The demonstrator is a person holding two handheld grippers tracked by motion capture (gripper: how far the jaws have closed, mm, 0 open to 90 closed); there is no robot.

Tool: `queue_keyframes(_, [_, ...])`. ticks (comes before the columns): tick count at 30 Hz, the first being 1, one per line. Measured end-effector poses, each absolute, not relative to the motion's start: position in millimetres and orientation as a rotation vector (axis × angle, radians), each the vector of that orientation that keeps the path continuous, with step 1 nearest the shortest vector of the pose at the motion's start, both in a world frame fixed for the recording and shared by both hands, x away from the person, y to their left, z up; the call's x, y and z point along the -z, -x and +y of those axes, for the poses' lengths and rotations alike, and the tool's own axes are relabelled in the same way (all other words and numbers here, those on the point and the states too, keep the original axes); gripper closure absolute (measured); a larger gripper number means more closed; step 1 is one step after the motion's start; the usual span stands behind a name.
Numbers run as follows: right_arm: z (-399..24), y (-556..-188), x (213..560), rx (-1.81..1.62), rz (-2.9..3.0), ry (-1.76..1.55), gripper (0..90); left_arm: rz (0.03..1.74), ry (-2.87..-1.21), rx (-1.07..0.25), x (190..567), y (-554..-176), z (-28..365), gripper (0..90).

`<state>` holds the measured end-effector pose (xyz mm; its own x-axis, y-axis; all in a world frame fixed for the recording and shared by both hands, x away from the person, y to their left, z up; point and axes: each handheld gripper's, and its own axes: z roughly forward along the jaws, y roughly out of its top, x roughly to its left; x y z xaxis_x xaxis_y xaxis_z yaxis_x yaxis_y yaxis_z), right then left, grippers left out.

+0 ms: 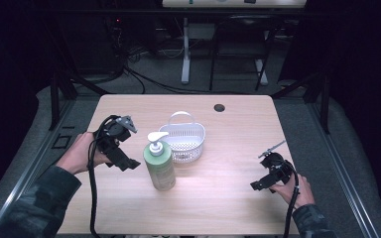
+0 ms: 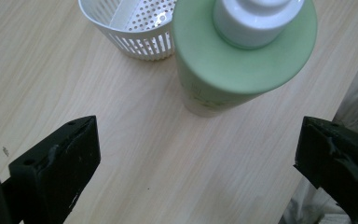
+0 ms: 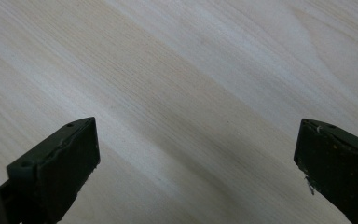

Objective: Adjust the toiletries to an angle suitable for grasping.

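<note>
left claw [image 1: 127,161]: jaws wide, empty, beside green pump bottle [image 1: 159,166], likely lining up; basket [image 1: 185,141] beyond. right claw [image 1: 264,182]: wide, empty, idle.

The worktop [image 1: 228,148] is pale wood with fine lengthwise grain. The bottle [image 1: 159,166] is light green with a white pump. The basket [image 1: 185,140] is white, dotted with small holes. Both grippers have black jaws. The sleeves [image 1: 34,206] show dark camouflage.
</note>
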<state>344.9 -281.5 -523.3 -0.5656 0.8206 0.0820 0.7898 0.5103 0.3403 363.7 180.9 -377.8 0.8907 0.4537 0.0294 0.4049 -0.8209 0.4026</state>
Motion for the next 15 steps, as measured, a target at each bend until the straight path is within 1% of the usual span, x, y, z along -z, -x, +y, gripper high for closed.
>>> queue_keyframes(7, [-281, -345, 523, -0.534, 2.655, -1.412, 0.0, 0.571, -2.692, -0.142, 366, -371, 166, 0.1])
queue_keyframes(11, [-281, -344, 522, -0.533, 2.652, -1.426, 0.0, 0.530, -2.719, -0.148, 359, -372, 155, 0.2])
queue_keyframes(15, [-280, -344, 522, -0.525, 2.654, -1.422, 0.0, 0.506, -2.720, -0.153, 351, -374, 148, 8.1])
